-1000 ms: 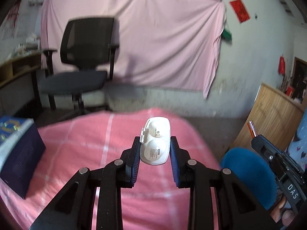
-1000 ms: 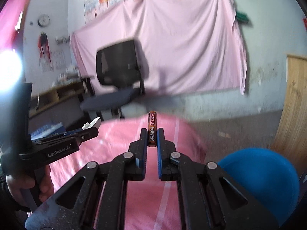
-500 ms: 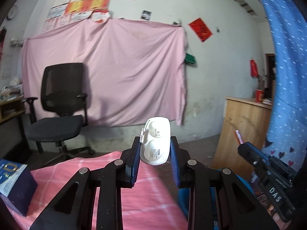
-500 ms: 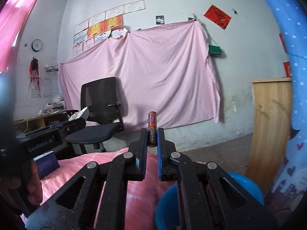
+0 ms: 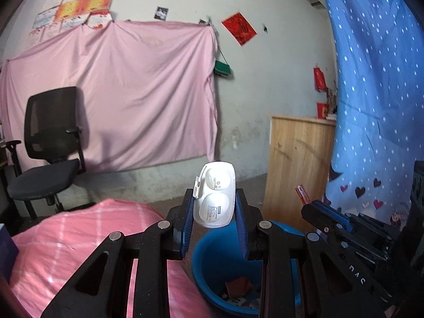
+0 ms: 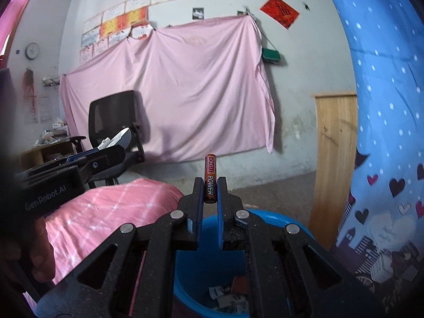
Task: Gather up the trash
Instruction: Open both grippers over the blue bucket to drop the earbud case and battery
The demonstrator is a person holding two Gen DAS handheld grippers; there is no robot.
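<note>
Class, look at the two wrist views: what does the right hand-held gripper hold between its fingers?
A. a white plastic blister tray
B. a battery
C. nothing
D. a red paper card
B: the right hand-held gripper clamps an upright battery above the blue bin.

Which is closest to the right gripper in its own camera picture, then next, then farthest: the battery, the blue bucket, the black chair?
1. Battery: held upright in the right gripper.
2. Blue bucket: just below and ahead of it.
3. Black chair: far off on the left, by the pink sheet.
</note>
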